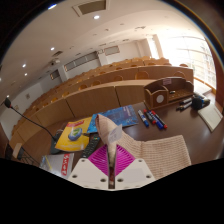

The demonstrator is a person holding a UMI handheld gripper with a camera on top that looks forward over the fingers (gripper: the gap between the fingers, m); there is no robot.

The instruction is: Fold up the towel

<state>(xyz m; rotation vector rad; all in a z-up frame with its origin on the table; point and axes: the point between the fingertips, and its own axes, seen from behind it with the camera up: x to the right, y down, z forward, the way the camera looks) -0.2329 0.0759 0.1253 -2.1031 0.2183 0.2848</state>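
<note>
A beige waffle-weave towel [160, 155] lies on the dark table just right of my fingers. One edge of it rises in a bunched peak [108, 133] between them. My gripper [110, 152] is shut on this raised part of the towel, and the magenta pads [97, 160] press it from both sides. The gripper is lifted a little above the table. The part of the towel under the fingers is hidden.
A yellow packet [72, 135] and a blue packet [118, 117] lie beyond the fingers. Several markers [150, 118] and a wooden desk organizer [165, 93] stand further right. A black gooseneck microphone [25, 118] is at the left. Rows of wooden lecture benches [100, 85] fill the background.
</note>
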